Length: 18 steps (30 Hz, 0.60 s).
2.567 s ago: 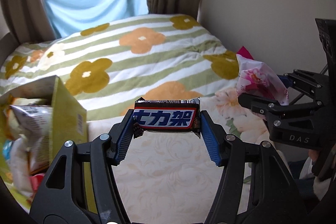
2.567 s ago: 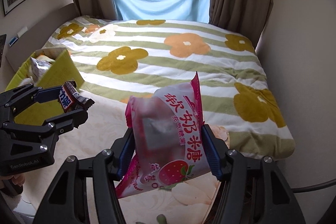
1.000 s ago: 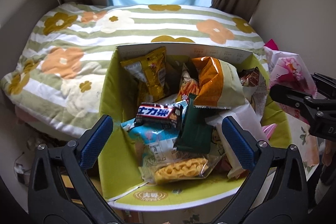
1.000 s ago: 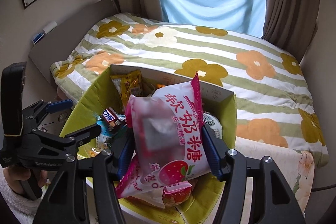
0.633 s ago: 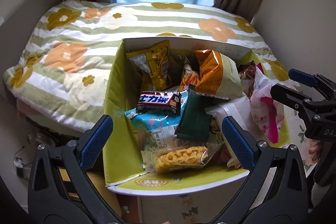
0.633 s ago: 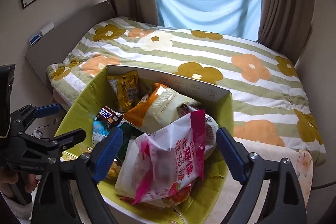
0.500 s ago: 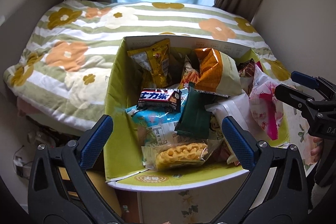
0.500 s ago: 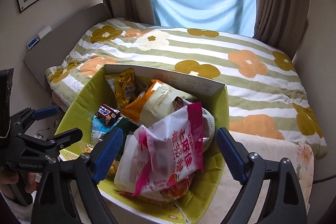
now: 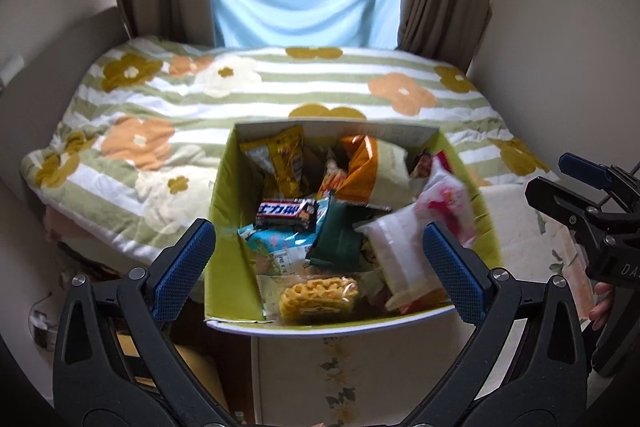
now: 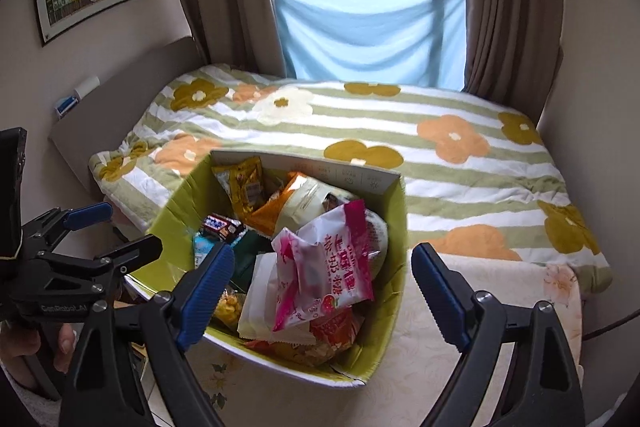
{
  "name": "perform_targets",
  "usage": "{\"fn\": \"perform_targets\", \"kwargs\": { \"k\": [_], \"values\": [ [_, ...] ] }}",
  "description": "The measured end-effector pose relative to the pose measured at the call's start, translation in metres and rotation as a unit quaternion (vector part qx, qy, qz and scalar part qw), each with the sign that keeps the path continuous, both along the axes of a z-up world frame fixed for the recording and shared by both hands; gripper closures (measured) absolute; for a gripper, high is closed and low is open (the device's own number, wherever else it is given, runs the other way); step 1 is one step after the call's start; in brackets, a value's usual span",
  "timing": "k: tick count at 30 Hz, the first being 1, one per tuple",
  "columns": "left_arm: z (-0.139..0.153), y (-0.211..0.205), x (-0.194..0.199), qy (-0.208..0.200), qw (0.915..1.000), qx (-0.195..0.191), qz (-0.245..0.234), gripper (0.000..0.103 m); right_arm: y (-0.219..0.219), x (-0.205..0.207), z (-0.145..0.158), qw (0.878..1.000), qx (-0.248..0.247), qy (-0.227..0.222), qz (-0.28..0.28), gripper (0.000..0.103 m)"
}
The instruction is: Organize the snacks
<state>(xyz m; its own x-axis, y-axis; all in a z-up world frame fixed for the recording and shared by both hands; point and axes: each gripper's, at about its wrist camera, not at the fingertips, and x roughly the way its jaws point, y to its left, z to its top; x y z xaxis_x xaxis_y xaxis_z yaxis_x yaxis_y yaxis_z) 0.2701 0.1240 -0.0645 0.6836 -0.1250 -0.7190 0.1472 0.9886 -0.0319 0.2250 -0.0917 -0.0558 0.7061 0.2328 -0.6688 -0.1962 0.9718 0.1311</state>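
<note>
The pink candy bag [image 10: 328, 267] lies on top of the heap inside the green box [image 10: 394, 291], toward the box's 3 o'clock side in the right wrist view, leaning against the white packet [image 10: 262, 301] beneath it. It looks light and soft — a puffy, crinkly film pouch that would give under the pads and probably slide a little. The safest hold, I judge, is across its middle or on the sealed top edge, where the film is doubled and flat; a pinch at a corner would likely let it swing.

At about 10 o'clock from it sits the chocolate bar [image 9: 285, 214], flat on a blue packet [image 9: 276, 245] and touching a dark green packet [image 9: 338, 239]. The bar seems stiffer and a bit heavier for its size, best taken across its short width. A yellow bag [image 9: 280, 157] and an orange bag [image 9: 362, 169] stand at the box's 12 o'clock wall, and a clear pack of yellow crisps [image 9: 316, 293] lies at 6 o'clock — brittle contents, so a gentle squeeze.

The right gripper [image 10: 322, 287] has just spread its jaws and holds nothing; the bag lies free beyond them. The left gripper [image 9: 318, 259] likewise stands wide and empty above the box. The box rests at the edge of the flowered bed cover [image 9: 280, 95].
</note>
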Motion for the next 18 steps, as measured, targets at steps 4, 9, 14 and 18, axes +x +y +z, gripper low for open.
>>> {"fn": "perform_targets", "kwargs": {
  "k": [4,9,14,18],
  "values": [
    [0.035,-0.019,-0.035,-0.042,0.9990,0.008,0.012,0.000,-0.030,-0.035,0.033,0.999,0.004,-0.034,-0.028,0.015],
    [0.064,-0.051,-0.089,-0.083,0.9963,-0.004,0.018,0.000,-0.070,-0.085,0.054,0.996,0.006,-0.051,-0.075,0.015],
    [0.074,-0.084,-0.141,-0.102,0.9947,0.003,0.015,0.000,-0.098,-0.132,0.058,0.992,-0.022,-0.062,-0.109,0.004],
    [0.072,-0.097,-0.172,-0.104,0.9944,0.000,0.018,0.000,-0.110,-0.163,0.057,0.991,-0.018,-0.072,-0.114,0.000]
  ]
}}
